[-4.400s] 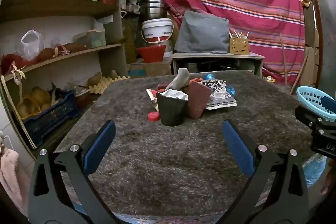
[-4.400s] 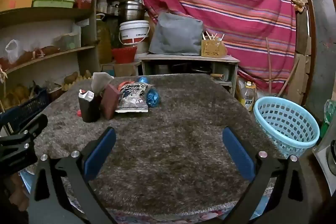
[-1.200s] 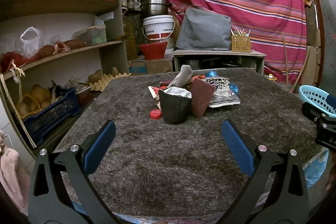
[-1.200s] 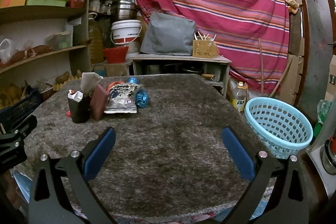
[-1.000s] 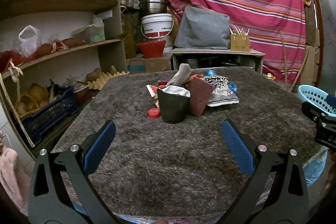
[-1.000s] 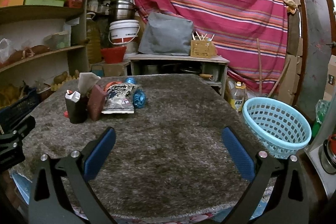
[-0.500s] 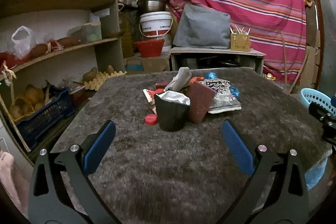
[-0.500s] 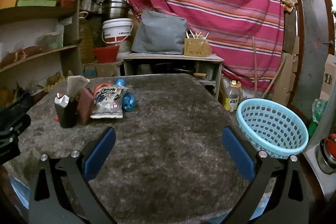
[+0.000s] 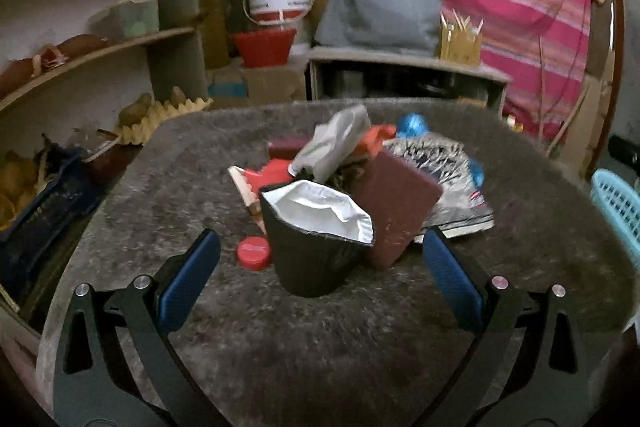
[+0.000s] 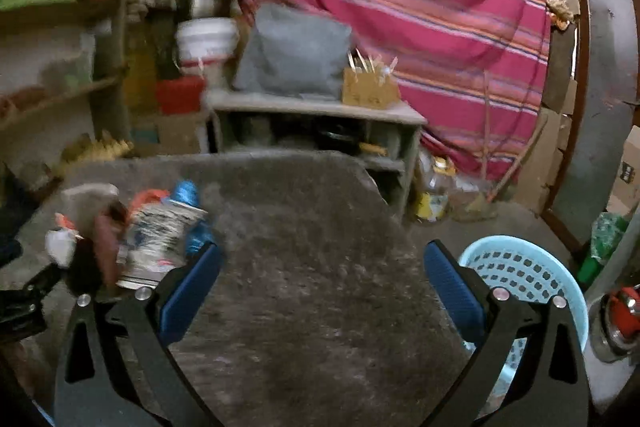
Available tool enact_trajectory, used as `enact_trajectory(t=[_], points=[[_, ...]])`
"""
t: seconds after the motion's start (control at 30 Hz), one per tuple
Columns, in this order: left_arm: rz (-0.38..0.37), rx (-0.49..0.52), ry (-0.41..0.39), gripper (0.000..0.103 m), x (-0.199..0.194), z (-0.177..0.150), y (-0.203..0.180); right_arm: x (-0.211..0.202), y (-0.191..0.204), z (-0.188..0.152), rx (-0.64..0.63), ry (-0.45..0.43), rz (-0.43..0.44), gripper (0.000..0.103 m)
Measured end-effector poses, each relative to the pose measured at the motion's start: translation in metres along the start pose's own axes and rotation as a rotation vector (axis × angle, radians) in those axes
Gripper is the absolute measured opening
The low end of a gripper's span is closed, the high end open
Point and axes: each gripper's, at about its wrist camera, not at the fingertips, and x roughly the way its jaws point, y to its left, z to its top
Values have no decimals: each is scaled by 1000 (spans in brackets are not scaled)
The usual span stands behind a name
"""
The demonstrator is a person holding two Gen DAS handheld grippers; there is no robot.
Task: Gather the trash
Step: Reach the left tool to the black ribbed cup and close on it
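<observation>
left gripper [image 9: 320,267] closer now, fingers wide, black cup [image 9: 316,243] at 12 o'clock | right gripper [image 10: 322,279] wide, empty | basket [image 10: 524,279] at 3 o'clock | first grab looks next

The left wrist view faces the black cup [image 9: 316,251] from close range. The right wrist view faces right of it, toward the blue basket [image 10: 528,279]. Both views share the trash pile [image 10: 132,235] behind the cup.
</observation>
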Motion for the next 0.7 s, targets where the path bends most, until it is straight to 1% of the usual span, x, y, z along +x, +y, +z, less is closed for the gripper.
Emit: enact_trajectory(t=[0.07, 0.1, 0.2, 0.27, 0.33, 0.43, 0.57, 0.63, 0.7], points=[[37, 36, 9, 98, 14, 2, -4, 7, -4, -4, 8, -19, -16, 99], [43, 41, 15, 98, 18, 4, -4, 11, -6, -5, 10, -13, -23, 99], [45, 14, 31, 97, 30, 7, 3, 26, -13, -11, 36, 41, -17, 99], [40, 14, 54, 88, 37, 10, 3, 31, -11, -12, 35, 53, -10, 99], [62, 31, 65, 86, 42, 13, 4, 31, -6, -13, 10, 48, -13, 99], [86, 34, 59, 87, 42, 14, 12, 28, 0, -13, 0, 36, -21, 99], [102, 5, 30, 88, 27, 15, 32, 27, 10, -11, 4, 33, 3, 99], [139, -9, 12, 91, 19, 14, 45, 27, 20, -12, -25, 26, 0, 99], [170, -36, 14, 92, 15, 14, 61, 29, 30, -13, -58, 23, -9, 99]])
